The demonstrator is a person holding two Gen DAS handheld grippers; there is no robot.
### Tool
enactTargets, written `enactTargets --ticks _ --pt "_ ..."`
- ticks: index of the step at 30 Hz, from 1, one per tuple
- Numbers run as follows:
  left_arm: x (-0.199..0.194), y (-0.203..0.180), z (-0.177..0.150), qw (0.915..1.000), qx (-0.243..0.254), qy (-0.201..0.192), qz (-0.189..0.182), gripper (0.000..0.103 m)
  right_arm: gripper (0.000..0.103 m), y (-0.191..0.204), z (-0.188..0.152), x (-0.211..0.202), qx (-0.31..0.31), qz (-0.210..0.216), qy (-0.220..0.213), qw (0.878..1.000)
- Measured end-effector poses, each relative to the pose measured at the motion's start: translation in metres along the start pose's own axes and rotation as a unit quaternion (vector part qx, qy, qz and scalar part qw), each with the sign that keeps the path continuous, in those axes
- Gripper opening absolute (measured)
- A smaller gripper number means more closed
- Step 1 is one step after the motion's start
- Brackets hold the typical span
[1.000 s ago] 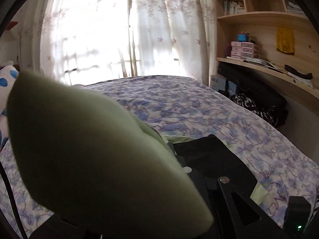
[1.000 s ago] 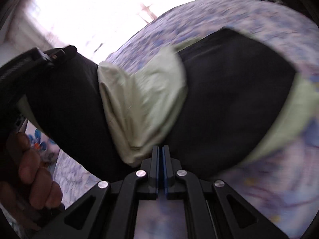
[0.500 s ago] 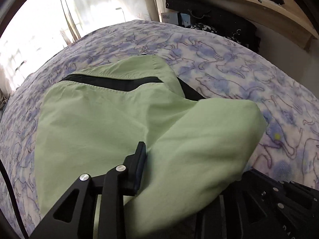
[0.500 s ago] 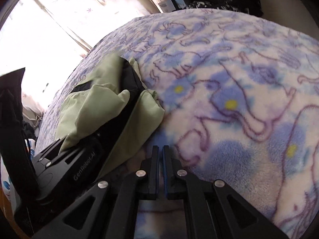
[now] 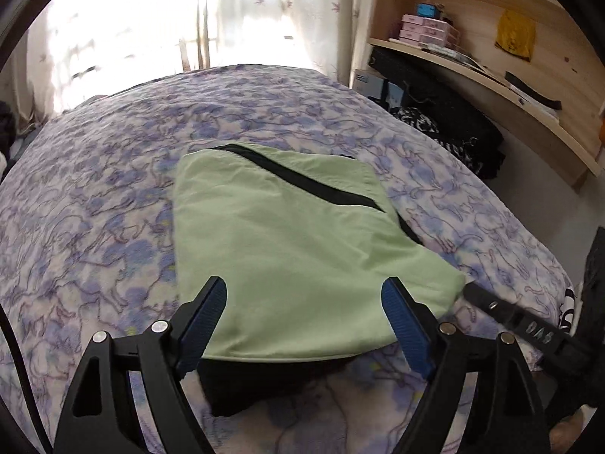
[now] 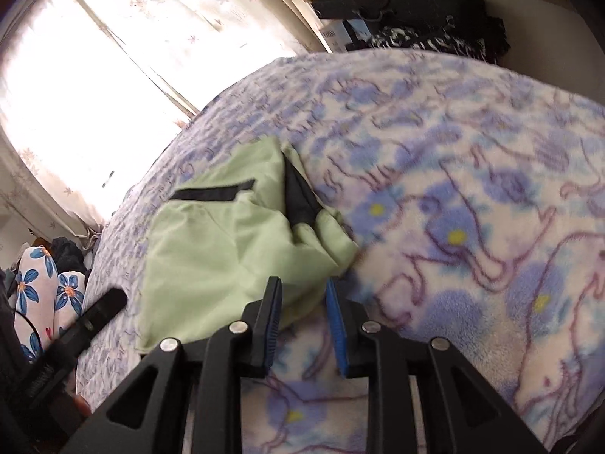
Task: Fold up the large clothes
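Garment (image 5: 287, 249) lies folded flat mid-bed (image 5: 94, 196), light green with black lining showing at its near edge. Left gripper (image 5: 302, 302) spread wide over that near edge, holding nothing. Right gripper (image 6: 302, 302) narrowly parted at the garment's right corner, nothing pinched. Fabric looks thin, limp, probably slick: it'll sag and slide. Grab hems or corners, all layers together.
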State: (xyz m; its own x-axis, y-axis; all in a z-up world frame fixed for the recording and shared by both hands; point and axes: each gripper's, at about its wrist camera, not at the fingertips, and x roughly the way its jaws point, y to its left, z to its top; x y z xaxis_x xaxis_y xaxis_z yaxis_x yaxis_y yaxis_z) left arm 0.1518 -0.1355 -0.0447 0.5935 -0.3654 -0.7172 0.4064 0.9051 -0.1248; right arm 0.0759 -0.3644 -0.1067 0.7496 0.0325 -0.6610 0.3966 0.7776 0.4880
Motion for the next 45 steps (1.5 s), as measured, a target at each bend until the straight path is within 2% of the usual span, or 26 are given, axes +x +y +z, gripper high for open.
enactTargets --ticks 1,3,4,5,7,10,13,16,18,21,24,26,29,32,34,36,38,39,41,43,45 --pt "0.002 0.011 -0.001 0.9999 -0.008 0.002 0.015 0.083 0.025 0.007 0.008 -0.001 0.001 0.002 -0.002 1.0" --pt "0.006 0.03 -0.005 0.9988 -0.023 0.01 0.043 0.083 0.033 0.019 0.025 0.006 -0.001 0.008 0.02 1.0" --pt "0.009 0.039 -0.008 0.9982 -0.031 0.015 0.048 0.083 0.038 0.025 0.037 0.018 -0.001 0.009 0.052 0.999" --pt "0.013 0.049 -0.01 0.9974 -0.04 0.028 0.052 0.083 0.038 0.029 0.046 0.029 -0.006 0.005 0.081 0.997" --pt "0.023 0.065 -0.015 0.9956 -0.059 0.054 0.049 0.083 0.038 0.038 0.064 0.051 -0.028 0.008 0.116 0.993" --pt "0.035 0.079 -0.019 0.9931 -0.083 0.076 0.033 0.083 0.038 0.04 0.083 0.079 -0.071 -0.037 0.168 0.983" --pt "0.043 0.087 -0.023 0.9914 -0.094 0.09 0.015 0.083 0.038 0.035 0.086 0.094 -0.1 -0.05 0.213 0.971" --pt "0.054 0.086 -0.025 0.9911 -0.085 0.102 0.012 0.083 0.038 0.03 0.079 0.101 -0.143 -0.052 0.253 0.955" --pt "0.061 0.082 -0.027 0.9913 -0.076 0.107 0.011 0.083 0.038 0.029 0.077 0.1 -0.156 -0.044 0.259 0.952" --pt "0.067 0.077 -0.026 0.9918 -0.067 0.108 0.01 0.083 0.038 0.03 0.073 0.102 -0.155 -0.008 0.27 0.95" --pt "0.071 0.073 -0.023 0.9919 -0.063 0.11 0.011 0.083 0.036 0.033 0.066 0.111 -0.164 0.002 0.278 0.946" --pt "0.071 0.071 -0.02 0.9921 -0.059 0.11 0.014 0.083 0.006 0.038 0.061 0.116 -0.183 0.01 0.279 0.943" --pt "0.07 0.067 -0.015 0.9931 -0.048 0.105 0.021 0.083 0.003 0.05 0.065 0.099 -0.223 0.017 0.24 0.945" --pt "0.067 0.063 -0.011 0.9947 -0.044 0.091 0.014 0.083 0.003 0.056 0.083 0.062 -0.24 0.044 0.164 0.956" --pt "0.068 0.059 -0.01 0.9954 -0.045 0.084 0.003 0.083 0.003 0.05 0.089 0.058 -0.247 0.03 0.143 0.958" --pt "0.077 0.052 -0.012 0.9947 -0.042 0.094 0.002 0.083 0.003 0.033 0.085 0.076 -0.247 -0.005 0.162 0.955" --pt "0.086 0.048 -0.017 0.9934 -0.04 0.107 -0.001 0.083 0.003 0.01 0.074 0.1 -0.228 -0.024 0.203 0.952" --pt "0.09 0.045 -0.02 0.993 -0.038 0.112 -0.003 0.083 0.003 0.001 0.068 0.108 -0.217 -0.022 0.22 0.951" --pt "0.093 0.043 -0.024 0.9928 -0.032 0.115 -0.001 0.083 0.007 -0.001 0.065 0.11 -0.21 -0.01 0.228 0.951" --pt "0.092 0.045 -0.023 0.9932 -0.026 0.114 0.0 0.083 0.01 0.003 0.074 0.108 -0.197 -0.011 0.238 0.951" --pt "0.089 0.049 -0.018 0.9927 -0.025 0.118 -0.005 0.083 0.017 0.008 0.088 0.104 -0.181 0.009 0.233 0.955"
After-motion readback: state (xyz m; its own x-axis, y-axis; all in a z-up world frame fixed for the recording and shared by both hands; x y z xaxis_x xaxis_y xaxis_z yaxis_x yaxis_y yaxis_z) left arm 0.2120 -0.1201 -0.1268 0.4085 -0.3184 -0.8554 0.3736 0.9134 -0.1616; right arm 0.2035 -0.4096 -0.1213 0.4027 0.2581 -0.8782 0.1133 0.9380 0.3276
